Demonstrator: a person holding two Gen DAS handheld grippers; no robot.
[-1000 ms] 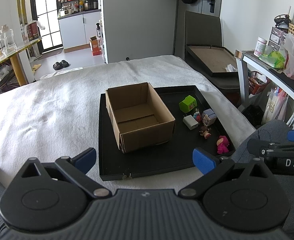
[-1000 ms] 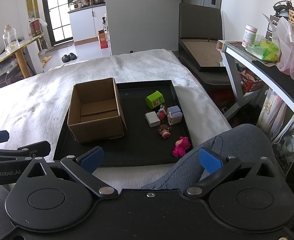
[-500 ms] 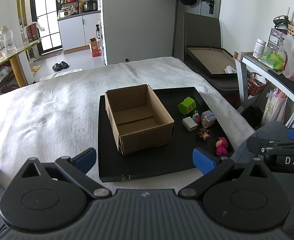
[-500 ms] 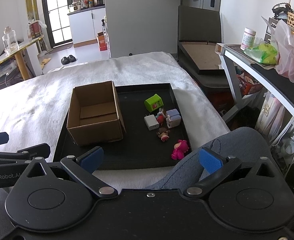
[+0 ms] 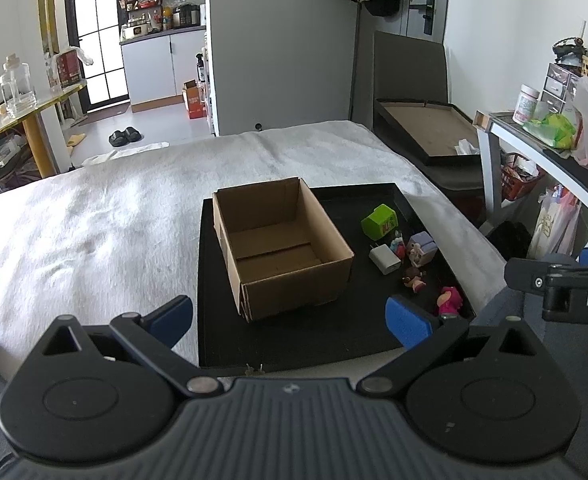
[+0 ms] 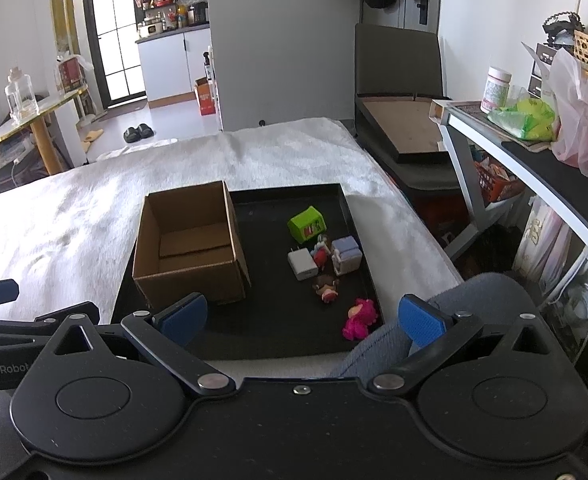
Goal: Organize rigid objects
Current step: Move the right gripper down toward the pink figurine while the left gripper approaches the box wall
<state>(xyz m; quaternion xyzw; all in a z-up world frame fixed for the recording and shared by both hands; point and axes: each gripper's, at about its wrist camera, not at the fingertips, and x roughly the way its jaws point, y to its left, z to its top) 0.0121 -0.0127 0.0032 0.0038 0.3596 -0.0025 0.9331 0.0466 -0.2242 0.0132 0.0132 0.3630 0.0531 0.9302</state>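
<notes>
You are holding both grippers low and near you, each looking forward over a bed covered by a white blanket. Your left gripper has its two blue-tipped fingers spread wide apart and grips nothing. Your right gripper is the same: fingers spread wide, nothing between them. Both hover short of the near edge of a black tray that lies on the blanket, not touching it.

On the left part of the tray stands an open cardboard box, upright, with only its bare floor showing inside. The small things to sort lie loose on the tray to the right of the box, apart from it. Farthest from you is a green toy block, tilted on one edge. Nearer sits a white charger plug, with a small red figure just beside it on the right and a pale purple cube right of that. Nearer still is a small brown-haired doll, lying down. Nearest you, by the tray's right near corner, lies a pink plush figure.

Your knee in grey trousers rises just right of the tray's near corner. Beyond the bed on the right stands a desk.
</notes>
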